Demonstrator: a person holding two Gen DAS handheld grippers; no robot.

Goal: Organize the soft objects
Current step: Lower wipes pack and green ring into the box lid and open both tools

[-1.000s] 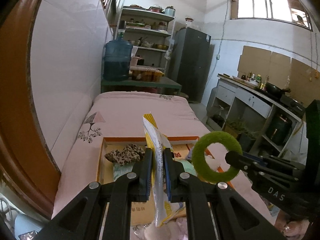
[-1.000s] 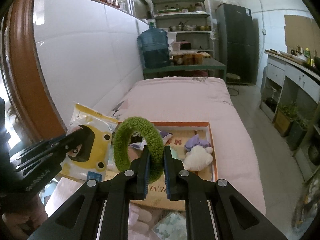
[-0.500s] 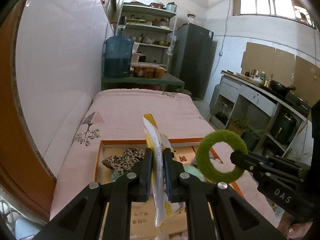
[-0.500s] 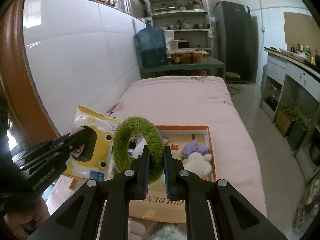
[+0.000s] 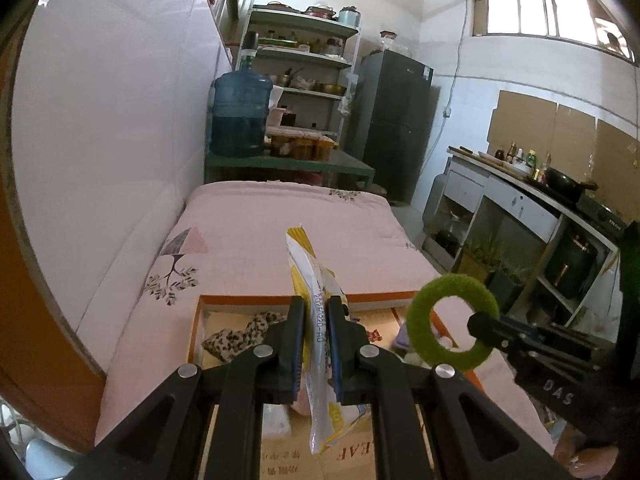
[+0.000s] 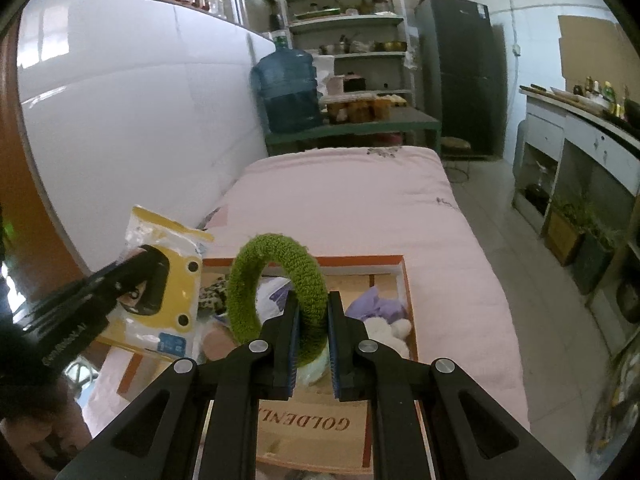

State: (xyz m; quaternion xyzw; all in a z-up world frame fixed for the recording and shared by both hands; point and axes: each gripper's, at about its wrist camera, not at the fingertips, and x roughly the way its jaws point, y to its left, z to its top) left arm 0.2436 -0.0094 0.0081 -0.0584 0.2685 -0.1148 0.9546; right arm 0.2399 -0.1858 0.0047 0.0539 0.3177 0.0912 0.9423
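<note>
My left gripper (image 5: pixel 316 320) is shut on a yellow and white plastic packet (image 5: pixel 316 300), held edge-on above the orange-rimmed cardboard box (image 5: pixel 244 301); the packet also shows in the right wrist view (image 6: pixel 164 280). My right gripper (image 6: pixel 312 320) is shut on a fuzzy green ring (image 6: pixel 276 284), held upright above the box (image 6: pixel 384 260); the ring also shows in the left wrist view (image 5: pixel 452 324). In the box lie a leopard-print cloth (image 5: pixel 236 336), a purple soft item (image 6: pixel 376 304) and a white plush (image 6: pixel 388 330).
The box sits on a pink bed (image 6: pixel 352 200) along a white wall. Beyond the bed stand a green table with a blue water jug (image 5: pixel 240 116), shelves and a dark fridge (image 5: pixel 396 128). A kitchen counter (image 5: pixel 520 196) runs along the right.
Both grippers have risen and drawn back a little with their loads; the box and its contents sit lower and closer to the frames' bottom. Grips are unchanged.
</note>
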